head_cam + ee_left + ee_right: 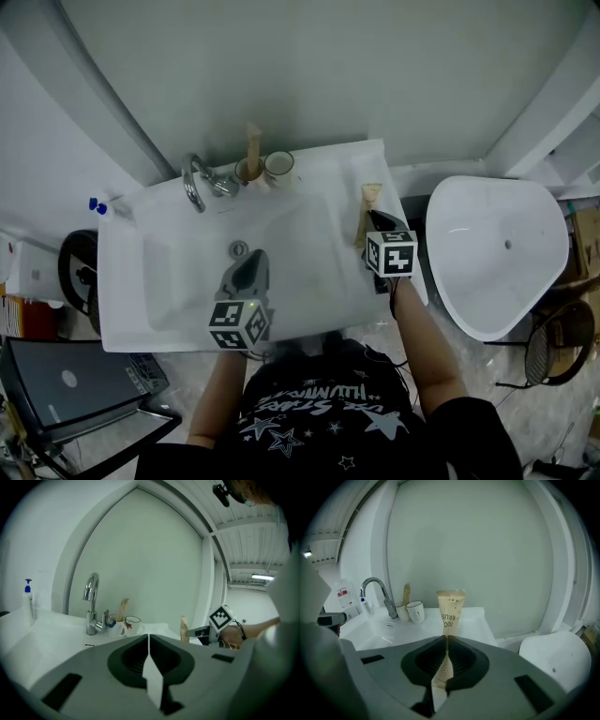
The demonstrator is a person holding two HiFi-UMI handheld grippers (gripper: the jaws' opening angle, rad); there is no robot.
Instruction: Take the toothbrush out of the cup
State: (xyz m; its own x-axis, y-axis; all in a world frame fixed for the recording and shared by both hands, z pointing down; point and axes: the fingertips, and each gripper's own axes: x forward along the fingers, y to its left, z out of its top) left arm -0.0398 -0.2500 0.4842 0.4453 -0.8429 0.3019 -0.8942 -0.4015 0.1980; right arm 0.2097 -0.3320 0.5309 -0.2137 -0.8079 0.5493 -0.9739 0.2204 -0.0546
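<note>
Mainly worried about slip. My right gripper [446,641] has its jaws pinched nearly together on the bottom end of the flat beige paper-sleeved toothbrush [450,611], so most of its length stands free above the pads. Thin paper and a short bite: my guess is a quick swing or a bump could make it pivot in the pads or slide out.

Second risk is where it sits. In the head view the toothbrush [368,202] is over the right-hand rim of the white ceramic sink [122,281]. If it drops there it could go off the edge toward the white rounded fixture [487,253] rather than into the basin.

It is already clear of the cups and well apart from them. The small pale cup [247,171] behind the chrome tap [195,178] has another beige stick [253,141] standing in it. A white mug [278,166] sits just beside that cup. I can't tell whether the stick is a second brush.

Pose: the right forearm reaches forward from my body, with the gripper [375,220] aimed away and tipped downward, marker cube on top. My left gripper [251,261] hangs over the basin near the drain [239,248], pointing toward the tap and close to level. Its jaws [148,637] are together with nothing between them.
</note>
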